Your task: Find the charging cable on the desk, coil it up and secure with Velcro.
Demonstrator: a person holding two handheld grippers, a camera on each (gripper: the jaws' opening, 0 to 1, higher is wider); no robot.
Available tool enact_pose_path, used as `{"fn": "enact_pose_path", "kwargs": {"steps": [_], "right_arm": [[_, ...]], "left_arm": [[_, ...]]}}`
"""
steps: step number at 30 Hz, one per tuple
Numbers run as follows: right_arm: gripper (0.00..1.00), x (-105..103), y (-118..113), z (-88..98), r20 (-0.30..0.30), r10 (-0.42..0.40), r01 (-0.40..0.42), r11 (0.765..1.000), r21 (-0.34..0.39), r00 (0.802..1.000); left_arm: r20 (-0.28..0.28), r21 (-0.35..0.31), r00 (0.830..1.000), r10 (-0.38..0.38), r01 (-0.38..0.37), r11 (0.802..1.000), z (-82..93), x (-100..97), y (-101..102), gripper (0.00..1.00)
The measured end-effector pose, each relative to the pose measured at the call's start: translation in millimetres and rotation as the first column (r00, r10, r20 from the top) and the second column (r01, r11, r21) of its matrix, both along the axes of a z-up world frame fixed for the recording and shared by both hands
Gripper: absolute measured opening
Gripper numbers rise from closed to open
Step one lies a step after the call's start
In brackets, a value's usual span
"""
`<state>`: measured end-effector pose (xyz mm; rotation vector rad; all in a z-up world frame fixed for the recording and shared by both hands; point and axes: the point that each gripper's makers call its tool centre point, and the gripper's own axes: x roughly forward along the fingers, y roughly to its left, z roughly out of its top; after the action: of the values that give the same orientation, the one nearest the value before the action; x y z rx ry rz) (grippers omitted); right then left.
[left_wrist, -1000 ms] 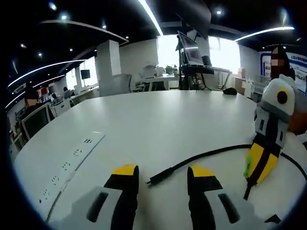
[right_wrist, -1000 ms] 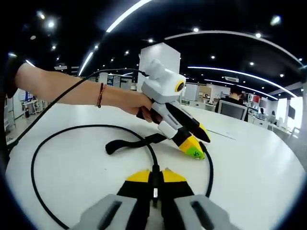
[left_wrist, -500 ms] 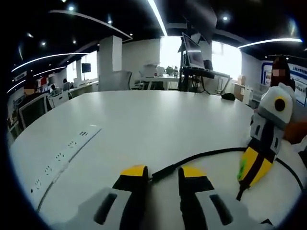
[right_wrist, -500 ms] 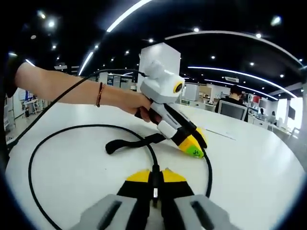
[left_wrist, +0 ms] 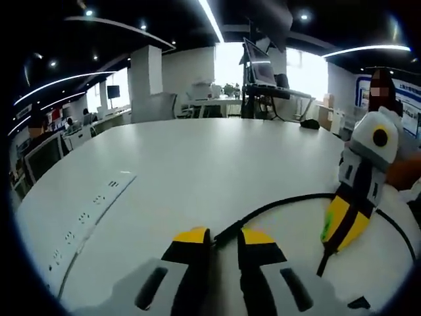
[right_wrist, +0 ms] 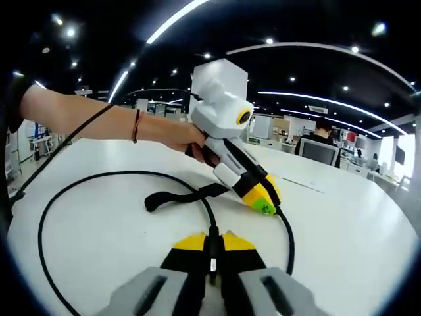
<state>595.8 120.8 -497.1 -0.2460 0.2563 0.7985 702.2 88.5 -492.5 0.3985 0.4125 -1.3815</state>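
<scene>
Thin black charging cable (right_wrist: 99,181) lies in a wide loose loop on the white round tabletop (left_wrist: 197,164), well in from its edges. It looks light and limp, rubbery jacket, so it should bend easily but likely spring back out of a coil unless pinned. The flat black Velcro strap (right_wrist: 181,196) sits on the run near one end, inside the loop; best holds are probably the stiffer plug ends and the strap itself.

Right gripper (right_wrist: 212,242): yellow-tipped jaws closed tight on the cable, which rises straight out between them, close to the tabletop.

Left gripper (left_wrist: 218,236): low over the tabletop, jaws narrowed around the free plug end (left_wrist: 227,230); can't tell if it's actually clamped. From the right gripper view, the person's bare forearm (right_wrist: 85,122) with a bracelet reaches across, tool angled steeply down, tip at the cable.
</scene>
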Motion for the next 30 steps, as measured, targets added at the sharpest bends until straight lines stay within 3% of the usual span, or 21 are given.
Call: {"fn": "enact_pose_path", "kwargs": {"steps": [12,30], "right_arm": [[0.08,1,1,0.8,0.001,-0.001,0.001,1.0,0.0,1.0],[0.08,0,2,2.3,0.007,-0.002,0.002,1.0,-0.008,1.0]], "left_arm": [[0.062,0.153,0.994,-0.085,0.075,0.985,-0.2,-7.2,3,0.1],[0.116,0.221,0.992,-0.041,0.014,0.975,0.8,-6.6,15,0.08]]}}
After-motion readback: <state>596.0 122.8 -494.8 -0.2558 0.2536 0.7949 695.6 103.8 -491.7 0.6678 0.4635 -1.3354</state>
